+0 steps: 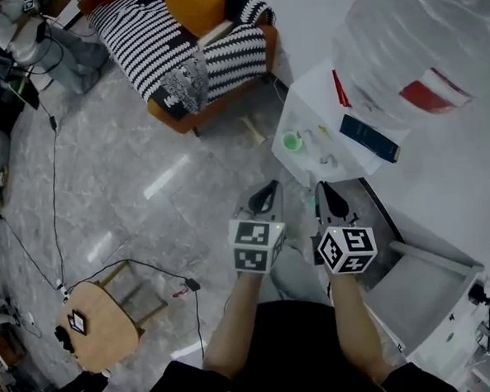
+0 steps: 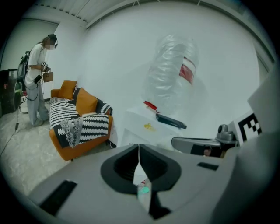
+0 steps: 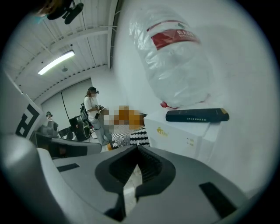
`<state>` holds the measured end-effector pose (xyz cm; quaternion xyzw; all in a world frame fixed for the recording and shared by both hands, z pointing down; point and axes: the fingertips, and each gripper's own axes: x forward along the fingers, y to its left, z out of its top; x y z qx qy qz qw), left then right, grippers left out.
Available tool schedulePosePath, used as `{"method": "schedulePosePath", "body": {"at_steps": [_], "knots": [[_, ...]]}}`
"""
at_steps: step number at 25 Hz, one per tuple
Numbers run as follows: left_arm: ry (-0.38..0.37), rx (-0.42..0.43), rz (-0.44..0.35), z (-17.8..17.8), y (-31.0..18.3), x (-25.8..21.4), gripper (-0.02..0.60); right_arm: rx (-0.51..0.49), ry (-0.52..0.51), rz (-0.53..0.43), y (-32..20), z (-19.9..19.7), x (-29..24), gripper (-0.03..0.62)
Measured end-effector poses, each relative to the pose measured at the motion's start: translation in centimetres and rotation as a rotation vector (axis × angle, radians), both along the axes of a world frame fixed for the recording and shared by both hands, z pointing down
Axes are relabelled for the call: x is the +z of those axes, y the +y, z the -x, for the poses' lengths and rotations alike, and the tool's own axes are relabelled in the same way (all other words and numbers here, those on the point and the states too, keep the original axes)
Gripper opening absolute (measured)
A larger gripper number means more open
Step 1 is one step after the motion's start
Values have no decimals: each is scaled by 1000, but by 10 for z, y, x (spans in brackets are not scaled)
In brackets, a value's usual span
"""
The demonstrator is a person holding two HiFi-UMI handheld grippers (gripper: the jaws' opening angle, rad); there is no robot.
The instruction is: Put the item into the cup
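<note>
Bright, even indoor light throughout. One ceiling tube lamp (image 3: 57, 61) glows upper left in my right gripper view. Pale glare streak on the floor (image 1: 165, 178), left of centre, head view. Both gripper views fisheye: black corners, walls bowed. Close up, my left hand-held gripper (image 2: 139, 151) and right hand-held gripper (image 3: 137, 151) look soft, unfocused. Shadows faint.

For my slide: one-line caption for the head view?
Left claw and right claw, both shut, hover near a dispenser bearing a green cup.
</note>
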<state>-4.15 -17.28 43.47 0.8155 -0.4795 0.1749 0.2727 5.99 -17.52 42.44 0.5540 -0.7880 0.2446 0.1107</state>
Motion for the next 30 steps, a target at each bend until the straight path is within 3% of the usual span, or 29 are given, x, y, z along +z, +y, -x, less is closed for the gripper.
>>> {"method": "schedulePosePath", "body": {"at_steps": [15,20,22,30], "knots": [[-51,40,112,1,-55,97,14,-54,144,43,-77,30,94,11],[0,-28,160,14,-80,148,14,-79,223,52,-98,35,142,11],[-20,-34,166,18,-87,165,14,-62,239,60,-107,32,160,11],[-15,-25,220,10,-72,215,14,-95,335,39,-128,46,208,11]]}}
